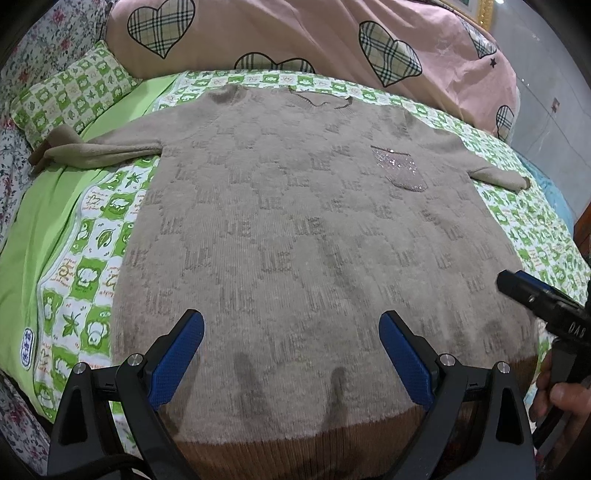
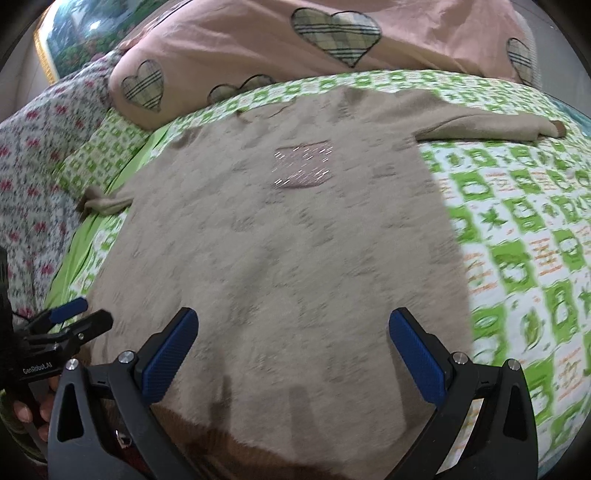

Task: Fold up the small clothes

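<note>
A beige knitted sweater with a letter pattern and a sparkly chest pocket lies flat, face up, on the green checked bedsheet, sleeves spread to both sides. Its brown hem is nearest me. My left gripper is open and empty, hovering above the hem's left part. My right gripper is open and empty above the sweater's lower right part; it also shows in the left wrist view. The left gripper shows at the left edge of the right wrist view.
A pink quilt with plaid hearts is bunched along the far side of the bed. A green checked pillow and floral bedding lie at the far left. Bare sheet lies right of the sweater.
</note>
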Action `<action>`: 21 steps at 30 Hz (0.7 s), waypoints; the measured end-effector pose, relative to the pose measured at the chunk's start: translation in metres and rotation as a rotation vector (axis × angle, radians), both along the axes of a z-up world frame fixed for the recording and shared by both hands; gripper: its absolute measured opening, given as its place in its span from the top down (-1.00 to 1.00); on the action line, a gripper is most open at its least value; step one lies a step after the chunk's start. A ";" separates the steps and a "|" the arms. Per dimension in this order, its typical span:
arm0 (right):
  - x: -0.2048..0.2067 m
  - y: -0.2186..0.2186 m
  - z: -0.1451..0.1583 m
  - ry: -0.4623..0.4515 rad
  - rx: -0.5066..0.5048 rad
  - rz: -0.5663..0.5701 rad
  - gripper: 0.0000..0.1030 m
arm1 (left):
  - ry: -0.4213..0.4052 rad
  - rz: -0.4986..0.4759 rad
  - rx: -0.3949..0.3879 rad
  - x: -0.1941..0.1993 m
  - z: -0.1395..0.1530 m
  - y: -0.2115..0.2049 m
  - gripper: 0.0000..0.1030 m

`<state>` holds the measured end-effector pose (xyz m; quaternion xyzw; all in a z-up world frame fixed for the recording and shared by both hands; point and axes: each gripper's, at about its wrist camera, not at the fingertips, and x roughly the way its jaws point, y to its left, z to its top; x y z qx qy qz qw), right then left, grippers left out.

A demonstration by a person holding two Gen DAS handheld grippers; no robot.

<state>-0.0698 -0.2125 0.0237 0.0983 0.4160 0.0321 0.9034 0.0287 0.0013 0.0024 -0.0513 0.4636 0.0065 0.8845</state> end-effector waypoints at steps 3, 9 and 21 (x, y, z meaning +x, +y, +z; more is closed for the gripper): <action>0.006 -0.014 0.005 -0.010 0.010 -0.033 -0.99 | -0.002 0.002 0.002 0.009 0.001 0.002 -0.87; 0.019 -0.059 0.022 -0.049 -0.018 -0.113 -0.99 | -0.032 0.005 0.026 0.033 0.008 0.005 -0.87; 0.091 -0.259 0.080 -0.102 0.017 -0.485 -0.53 | -0.029 0.010 0.030 0.083 0.014 0.004 -0.88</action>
